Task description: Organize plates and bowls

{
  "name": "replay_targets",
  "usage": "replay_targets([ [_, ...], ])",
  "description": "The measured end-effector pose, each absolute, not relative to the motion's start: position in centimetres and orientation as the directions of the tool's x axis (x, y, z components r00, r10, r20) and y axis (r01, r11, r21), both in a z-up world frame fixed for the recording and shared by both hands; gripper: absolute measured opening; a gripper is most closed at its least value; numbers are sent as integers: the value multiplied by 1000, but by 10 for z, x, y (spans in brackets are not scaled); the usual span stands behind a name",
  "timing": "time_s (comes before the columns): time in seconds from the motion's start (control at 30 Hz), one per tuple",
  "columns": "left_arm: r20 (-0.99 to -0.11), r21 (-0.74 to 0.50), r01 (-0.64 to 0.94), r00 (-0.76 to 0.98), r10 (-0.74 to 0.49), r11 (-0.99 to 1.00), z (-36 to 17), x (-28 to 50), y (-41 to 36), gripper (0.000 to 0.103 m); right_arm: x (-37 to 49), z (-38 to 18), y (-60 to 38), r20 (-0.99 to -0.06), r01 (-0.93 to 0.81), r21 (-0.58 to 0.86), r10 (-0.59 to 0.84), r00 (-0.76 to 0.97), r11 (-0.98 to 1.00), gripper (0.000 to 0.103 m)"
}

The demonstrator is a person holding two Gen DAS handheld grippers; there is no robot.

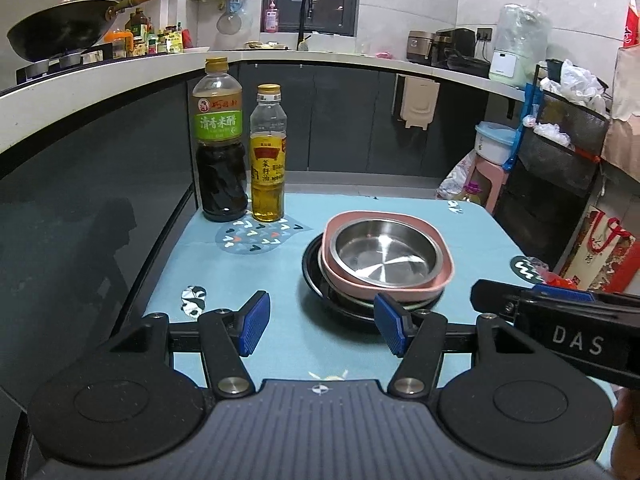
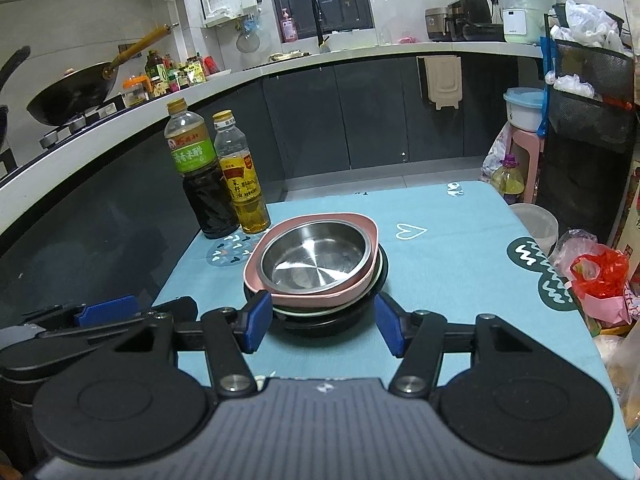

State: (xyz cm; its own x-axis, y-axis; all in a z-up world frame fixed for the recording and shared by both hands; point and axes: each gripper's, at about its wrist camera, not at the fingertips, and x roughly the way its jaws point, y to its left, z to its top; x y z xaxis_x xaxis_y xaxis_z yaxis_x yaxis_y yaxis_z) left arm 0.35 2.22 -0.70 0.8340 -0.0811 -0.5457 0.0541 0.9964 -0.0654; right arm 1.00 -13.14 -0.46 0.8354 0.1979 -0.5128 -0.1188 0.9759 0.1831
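Left wrist view shows the left gripper [image 1: 322, 322] spread wide and empty at lower centre, over the blue surface [image 1: 280, 280]. Right of centre, a steel bowl [image 1: 386, 252] sits inside a pink dish [image 1: 440, 276] on a black plate [image 1: 312, 268]. Right wrist view: the right gripper [image 2: 322, 322] stands wide with nothing gripped, the stack's near edge just beyond its fingertips.

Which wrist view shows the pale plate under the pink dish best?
Right wrist: the pale plate shows as a clear rim between the pink dish and black plate. Left wrist shows only a sliver of it.
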Motion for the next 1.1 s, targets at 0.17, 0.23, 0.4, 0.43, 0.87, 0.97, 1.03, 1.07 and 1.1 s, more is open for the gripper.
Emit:
replay_targets([
  [0.17, -536, -55, 50, 841, -72, 997, -4, -12, 19, 55, -3, -2, -131, -501, -114, 185, 194, 844, 976, 56],
  [0.23, -533, -51, 47, 844, -67, 998, -3, -16, 18, 55, -7, -2, -131, -497, -112, 188, 193, 846, 976, 56],
  [0.4, -467, -94, 39, 881, -78, 995, -3, -36, 23, 55, -17, -2, -132, -491, -105, 193, 189, 850, 976, 56],
  [0.43, -456, -97, 35, 887, -75, 995, -3, -39, 23, 55, -18, -2, -133, -491, -104, 195, 189, 851, 975, 56],
  [0.87, -511, -38, 32, 858, -47, 999, -11, -42, 13, 55, -31, -6, -135, -491, -91, 207, 184, 852, 974, 56],
  [0.97, -511, -33, 25, 859, -38, 999, -11, -43, 13, 55, -32, -6, -135, -491, -88, 206, 181, 852, 975, 56],
  [1.03, -512, -31, 21, 858, -34, 999, -11, -44, 13, 55, -32, -6, -135, -490, -89, 207, 182, 852, 974, 56],
  [1.07, -514, -29, 18, 857, -30, 999, -12, -43, 13, 55, -32, -6, -135, -491, -89, 207, 182, 852, 974, 56],
  [1.1, -516, -28, 15, 856, -27, 999, -12, -43, 13, 55, -32, -6, -134, -492, -89, 207, 182, 851, 974, 56],
])
